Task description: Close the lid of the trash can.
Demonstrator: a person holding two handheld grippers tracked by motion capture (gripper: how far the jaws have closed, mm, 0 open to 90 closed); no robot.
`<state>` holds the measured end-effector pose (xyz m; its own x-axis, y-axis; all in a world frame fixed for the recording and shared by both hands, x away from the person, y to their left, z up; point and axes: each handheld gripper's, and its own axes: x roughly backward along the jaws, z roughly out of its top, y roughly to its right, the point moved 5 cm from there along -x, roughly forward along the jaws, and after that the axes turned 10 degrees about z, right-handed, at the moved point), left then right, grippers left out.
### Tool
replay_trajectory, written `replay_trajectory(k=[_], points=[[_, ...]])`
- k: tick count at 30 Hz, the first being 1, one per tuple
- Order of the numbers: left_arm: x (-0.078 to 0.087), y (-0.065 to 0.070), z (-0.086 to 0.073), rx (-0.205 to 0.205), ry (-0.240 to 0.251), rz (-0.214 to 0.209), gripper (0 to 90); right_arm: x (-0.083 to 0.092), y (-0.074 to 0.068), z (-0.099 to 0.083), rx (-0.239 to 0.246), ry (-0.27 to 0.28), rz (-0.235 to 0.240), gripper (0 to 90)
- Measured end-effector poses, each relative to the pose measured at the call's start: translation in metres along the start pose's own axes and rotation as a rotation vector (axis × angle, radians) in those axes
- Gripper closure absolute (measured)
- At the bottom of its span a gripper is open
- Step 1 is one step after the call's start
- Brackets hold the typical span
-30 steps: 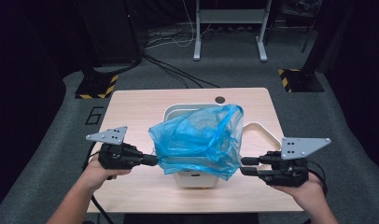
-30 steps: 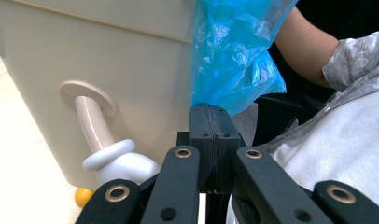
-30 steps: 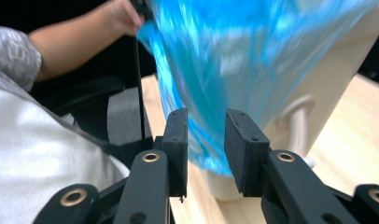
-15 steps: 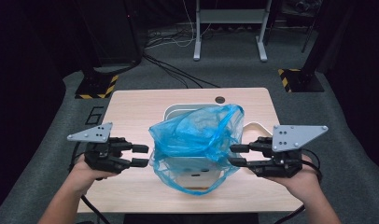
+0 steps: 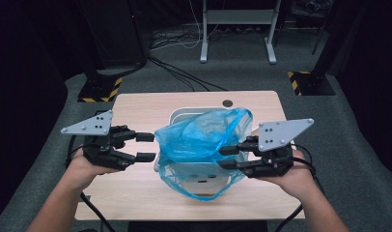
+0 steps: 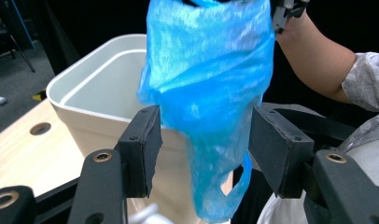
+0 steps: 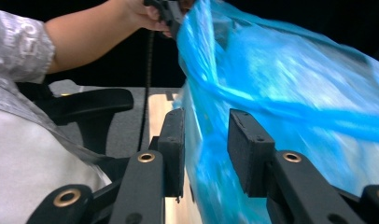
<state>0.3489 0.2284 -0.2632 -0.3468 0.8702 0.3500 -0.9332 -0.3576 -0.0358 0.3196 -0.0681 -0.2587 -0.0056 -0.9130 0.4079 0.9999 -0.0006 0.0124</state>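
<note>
Wooden table (image 5: 136, 193) stands on grey carpet, with a person's forearms coming in from the near edge. White bin (image 5: 196, 116) sits at the table's middle. Blue plastic bag (image 5: 203, 140) hangs lifted over the bin, its lower end drooping in front of the bin's near wall. Left gripper (image 5: 146, 147) sits just left of the bag; its jaws have just been opening and now stand about half apart. In the left gripper view the bag (image 6: 211, 93) hangs between the pads, which do not press on it. Right gripper (image 5: 226, 158) is at the bag's right side with its jaws part open; in the right gripper view, blue film (image 7: 201, 154) runs between the pads (image 7: 173, 149), but whether they pinch it cannot be told.
</note>
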Motion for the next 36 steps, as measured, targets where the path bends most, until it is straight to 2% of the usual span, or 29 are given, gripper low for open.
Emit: replay_trajectory(k=[1,3,4,8,9,11,12,16,20,21,24,27,30,31,36], points=[[0.0,0.001,0.006,-0.017,0.0,0.0,43.3,-0.005,0.0,0.005,0.009,0.002,0.026,67.4],[-0.001,0.001,0.009,-0.02,0.001,0.0,43.4,-0.007,-0.001,0.008,0.011,0.006,0.043,67.9],[-0.003,0.002,0.014,-0.033,0.0,-0.003,43.4,-0.012,-0.001,0.015,0.019,0.013,0.068,68.0],[-0.01,-0.001,0.018,-0.041,-0.007,0.0,44.1,-0.016,0.002,0.024,0.032,0.014,0.074,68.5],[-0.017,-0.006,0.018,-0.039,-0.021,0.0,44.4,-0.019,0.007,0.028,0.034,0.014,0.067,68.8],[-0.021,-0.009,0.017,-0.033,-0.027,0.002,44.8,-0.019,0.01,0.03,0.032,0.014,0.064,68.8],[-0.028,-0.014,0.015,-0.02,-0.039,-0.003,44.8,-0.02,0.016,0.032,0.025,0.017,0.064,68.8],[-0.039,-0.026,0.009,0.024,-0.049,-0.008,45.0,-0.024,0.03,0.034,0.008,0.005,0.066,68.8],[-0.044,-0.035,0.003,0.035,-0.066,-0.005,45.1,-0.026,0.041,0.034,-0.006,0.013,0.058,68.8],[-0.047,-0.04,-0.001,0.053,-0.077,0.001,45.0,-0.026,0.048,0.033,-0.018,0.019,0.054,68.8],[-0.049,-0.042,-0.002,0.059,-0.076,0.001,44.5,-0.027,0.056,0.031,-0.033,0.026,0.049,68.8],[-0.047,-0.04,0.002,0.049,-0.072,0.004,43.5,-0.027,0.062,0.032,-0.043,0.028,0.044,68.7],[-0.039,-0.036,0.013,0.029,-0.051,0.015,42.9,-0.026,0.065,0.035,-0.045,0.034,0.038,68.7],[-0.033,-0.032,0.023,0.006,-0.039,0.024,42.9,-0.026,0.065,0.036,-0.042,0.036,0.035,68.8],[-0.023,-0.02,0.043,-0.043,-0.021,0.027,43.4,-0.025,0.063,0.042,-0.032,0.03,0.024,68.8]])
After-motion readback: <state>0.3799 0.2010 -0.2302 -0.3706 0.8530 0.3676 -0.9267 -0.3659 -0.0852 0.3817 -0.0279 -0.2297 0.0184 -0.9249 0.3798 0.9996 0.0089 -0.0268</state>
